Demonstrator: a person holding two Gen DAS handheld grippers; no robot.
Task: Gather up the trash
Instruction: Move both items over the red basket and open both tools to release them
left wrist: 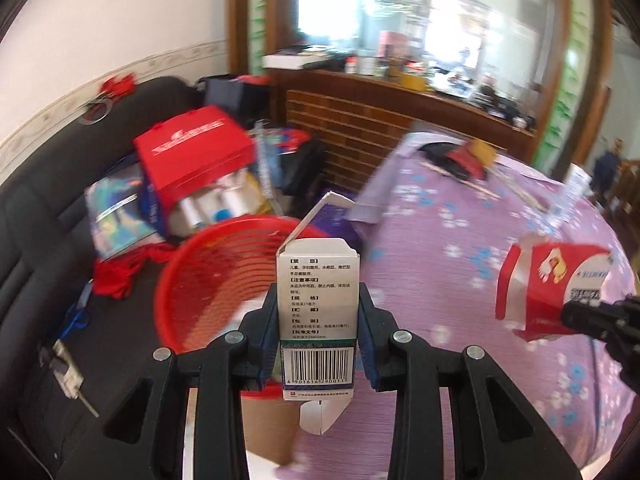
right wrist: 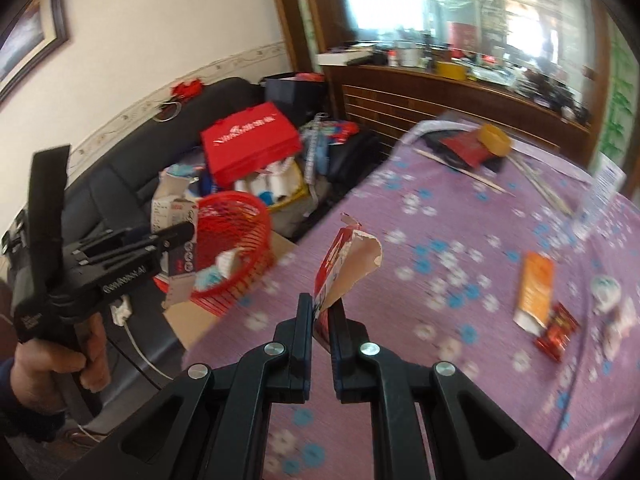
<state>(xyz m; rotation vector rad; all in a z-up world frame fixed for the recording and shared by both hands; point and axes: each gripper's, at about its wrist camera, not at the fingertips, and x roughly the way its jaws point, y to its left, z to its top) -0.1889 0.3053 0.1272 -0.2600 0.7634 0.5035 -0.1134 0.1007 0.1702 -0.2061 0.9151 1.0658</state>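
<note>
My left gripper (left wrist: 318,300) is shut on an upright white medicine box (left wrist: 318,280) with a barcode and open flaps. Just beyond it and to the left is the red mesh basket (left wrist: 208,276). At the right edge, my right gripper (left wrist: 592,318) holds a torn red carton (left wrist: 552,288) above the purple floral tablecloth (left wrist: 440,220). In the right wrist view, the right gripper (right wrist: 322,304) is shut on that torn red carton (right wrist: 344,264). The left gripper (right wrist: 182,236) holds the white box (right wrist: 172,210) beside the red basket (right wrist: 236,236), which has some white and blue trash inside.
An orange packet (right wrist: 534,292), a red wrapper (right wrist: 558,332) and a white crumpled item (right wrist: 606,288) lie on the tablecloth (right wrist: 400,200). Chopsticks (right wrist: 464,170) and a yellow roll (right wrist: 496,138) lie farther back. A red gift bag (right wrist: 250,140) sits on the black sofa (right wrist: 120,176). A hand (right wrist: 52,360) grips the left handle.
</note>
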